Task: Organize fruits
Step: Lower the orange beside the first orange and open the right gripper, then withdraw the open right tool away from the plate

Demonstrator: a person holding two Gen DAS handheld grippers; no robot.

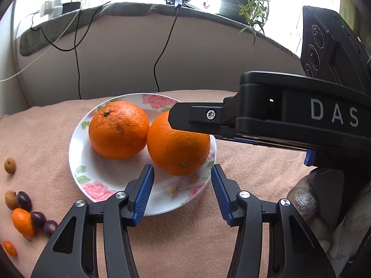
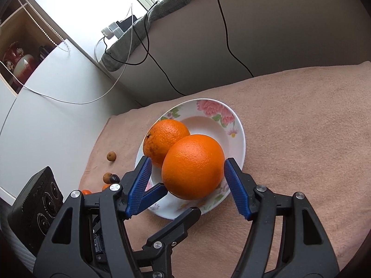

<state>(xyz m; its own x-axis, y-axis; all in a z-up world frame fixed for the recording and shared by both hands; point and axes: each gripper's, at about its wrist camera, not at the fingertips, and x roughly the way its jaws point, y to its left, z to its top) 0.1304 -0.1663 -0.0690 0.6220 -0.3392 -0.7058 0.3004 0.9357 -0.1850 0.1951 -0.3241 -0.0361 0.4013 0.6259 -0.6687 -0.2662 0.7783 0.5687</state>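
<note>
Two large oranges lie on a white plate with pink flowers (image 1: 97, 183) (image 2: 238, 136) on a pink cloth. My left gripper (image 1: 182, 183) is open and empty, over the plate's near rim, just short of the nearer orange (image 1: 178, 146). The far orange (image 1: 118, 129) touches it. My right gripper (image 2: 186, 180) is open, its blue pads (image 2: 234, 183) on either side of the nearer orange (image 2: 192, 166) without pressing it. The far orange (image 2: 162, 141) sits behind. In the left wrist view the right gripper's finger (image 1: 197, 118) reaches over the nearer orange.
Small fruits lie on the cloth left of the plate: longans (image 1: 9, 165), dark dates (image 1: 38, 219) and kumquats (image 1: 23, 222). A windowsill with a grey towel (image 1: 129, 9), cables and a potted plant (image 1: 241, 2) runs behind. A white cabinet (image 2: 46, 106) stands left.
</note>
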